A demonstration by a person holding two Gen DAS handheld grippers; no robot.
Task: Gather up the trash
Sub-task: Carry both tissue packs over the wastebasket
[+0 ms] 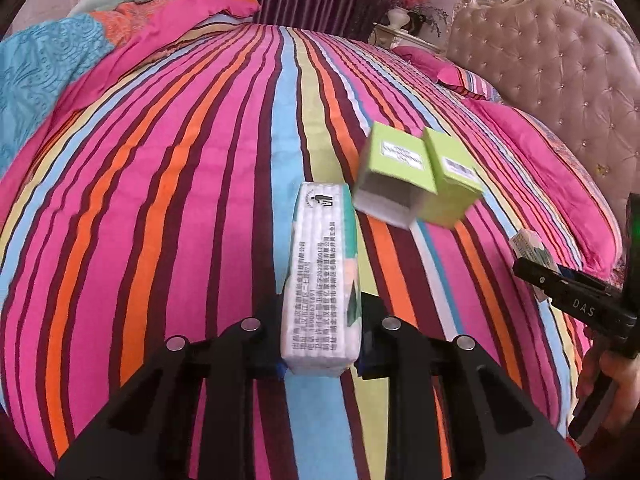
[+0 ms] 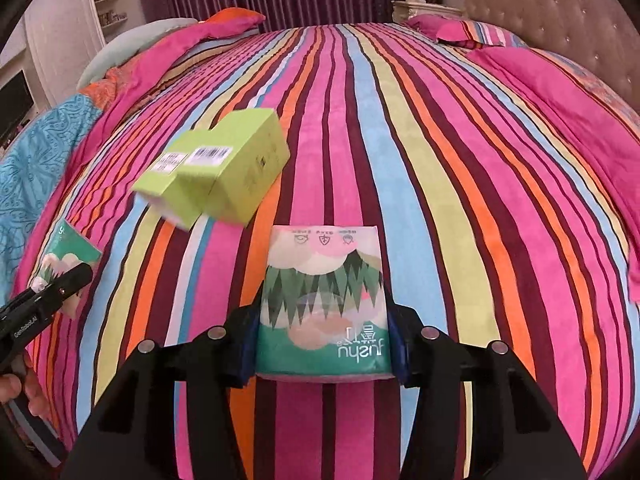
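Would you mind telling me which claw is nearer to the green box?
Too close to call. The green box lies ahead-right of the left claw and ahead-left of the right claw.

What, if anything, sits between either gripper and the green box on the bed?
No separate object lies between, but neither gripper is free: the left gripper is shut on a tissue pack, and the right gripper on another tissue pack. Each pack juts toward the green box on the striped bedspread.
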